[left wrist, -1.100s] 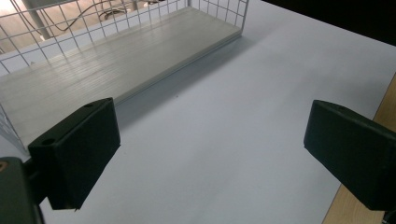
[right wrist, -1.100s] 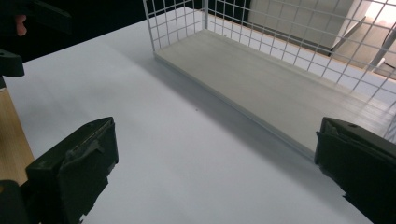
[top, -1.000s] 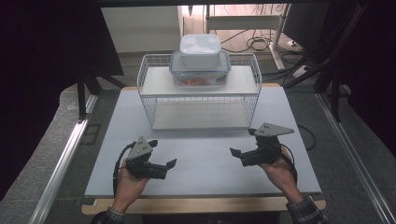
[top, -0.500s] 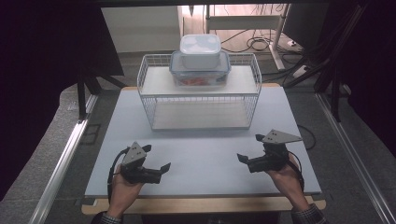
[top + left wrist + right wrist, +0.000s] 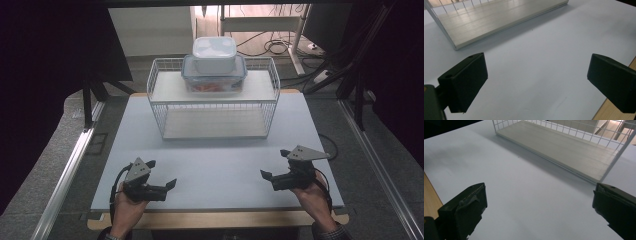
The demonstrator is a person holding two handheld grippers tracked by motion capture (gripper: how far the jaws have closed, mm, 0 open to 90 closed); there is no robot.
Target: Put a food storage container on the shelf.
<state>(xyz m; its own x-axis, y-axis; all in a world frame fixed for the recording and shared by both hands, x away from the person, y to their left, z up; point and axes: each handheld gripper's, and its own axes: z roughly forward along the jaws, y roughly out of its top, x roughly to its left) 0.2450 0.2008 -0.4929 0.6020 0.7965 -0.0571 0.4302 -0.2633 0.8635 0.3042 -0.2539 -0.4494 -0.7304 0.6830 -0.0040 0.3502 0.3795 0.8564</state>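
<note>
We hold the left claw (image 5: 162, 177) and the right claw (image 5: 274, 166) low over the near edge of the surface (image 5: 215, 165), both with jaws spread apart and empty. Well beyond them stands the wire rack (image 5: 215, 117), with two stacked lidded containers (image 5: 214, 67) on its upper shelf.

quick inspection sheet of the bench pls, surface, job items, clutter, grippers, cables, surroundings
surface: white table top, bare in front of the rack
job's things: small white-lidded box stacked on larger clear box, on top shelf of white wire rack; lower shelf bare
clutter: nothing seen
grippers: left gripper and right gripper open, holding nothing, near front edge
cables: one trails from each gripper; floor cables behind the table
surroundings: dark, metal rails either side
</note>
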